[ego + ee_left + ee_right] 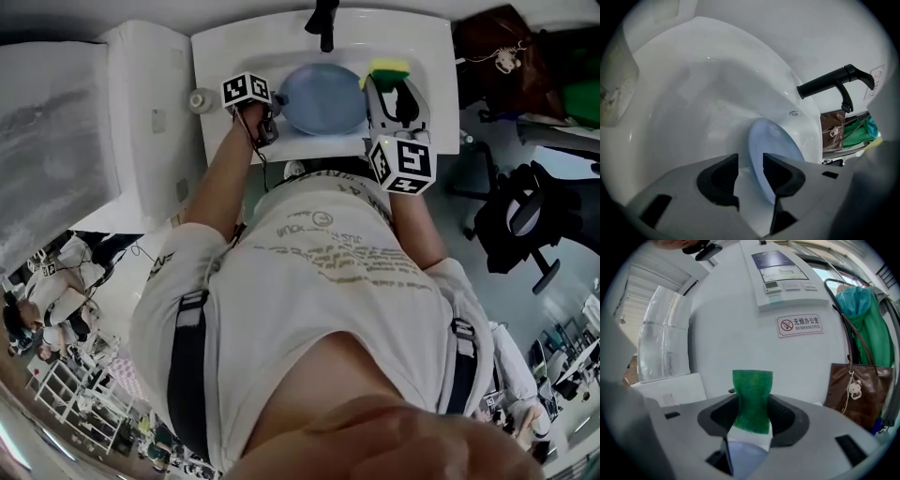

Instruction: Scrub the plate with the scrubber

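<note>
Blue plate [323, 98] lying in white sink [225, 52] in the head view, left gripper [272, 117] at its left rim, right gripper [394, 92] at its right. Left gripper view: jaws wide apart, plate rim between, not pinched. Right gripper view: clamped on green scrubber [752, 399].

Pale blue plate [323, 98], green scrubber [751, 401] (yellow side), white sink [244, 52]

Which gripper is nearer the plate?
Left. The left gripper has the rim of the plate between its open jaws; the right gripper, shut on the scrubber, is beside the plate, clear of it.
</note>
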`<state>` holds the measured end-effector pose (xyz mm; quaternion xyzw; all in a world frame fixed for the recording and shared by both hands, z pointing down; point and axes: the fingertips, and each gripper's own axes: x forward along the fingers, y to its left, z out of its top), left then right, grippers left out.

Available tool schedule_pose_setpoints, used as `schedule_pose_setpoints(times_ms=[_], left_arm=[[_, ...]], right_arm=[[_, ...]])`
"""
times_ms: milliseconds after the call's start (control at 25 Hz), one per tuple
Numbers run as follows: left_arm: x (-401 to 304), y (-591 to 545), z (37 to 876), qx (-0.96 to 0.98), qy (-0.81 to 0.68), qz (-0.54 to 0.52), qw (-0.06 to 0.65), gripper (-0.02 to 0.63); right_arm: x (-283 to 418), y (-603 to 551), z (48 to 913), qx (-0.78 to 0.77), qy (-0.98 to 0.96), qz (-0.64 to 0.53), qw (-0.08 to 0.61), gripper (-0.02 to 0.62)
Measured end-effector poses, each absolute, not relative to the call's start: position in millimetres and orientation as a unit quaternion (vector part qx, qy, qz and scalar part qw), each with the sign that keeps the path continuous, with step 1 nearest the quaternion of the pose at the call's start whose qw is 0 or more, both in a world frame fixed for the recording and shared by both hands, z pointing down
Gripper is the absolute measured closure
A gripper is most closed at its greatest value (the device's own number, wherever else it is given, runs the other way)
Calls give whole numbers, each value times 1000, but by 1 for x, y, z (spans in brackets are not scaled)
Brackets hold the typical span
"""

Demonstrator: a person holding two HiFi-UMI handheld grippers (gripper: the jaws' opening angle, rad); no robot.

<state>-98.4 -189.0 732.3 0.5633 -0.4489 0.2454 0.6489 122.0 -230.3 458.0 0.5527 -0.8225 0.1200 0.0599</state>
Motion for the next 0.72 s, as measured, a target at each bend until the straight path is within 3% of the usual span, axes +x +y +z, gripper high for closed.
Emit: schedule_pose_setpoints(times_ms=[320, 480, 560, 720], left_arm=[[-87, -189, 758, 495, -409, 183, 744, 453], [-82, -185, 762, 477, -397, 159, 768, 492], [-79, -184, 762, 469, -393, 150, 776, 551], [-74, -183, 759, 477, -384, 147, 777, 555]], right_arm=[[129, -233, 457, 561, -817, 117, 62, 397], [133, -230, 457, 566, -814, 118, 65, 397], [137, -229, 456, 569, -811, 120, 64, 397], [140, -227, 454, 574, -808, 120, 62, 397]])
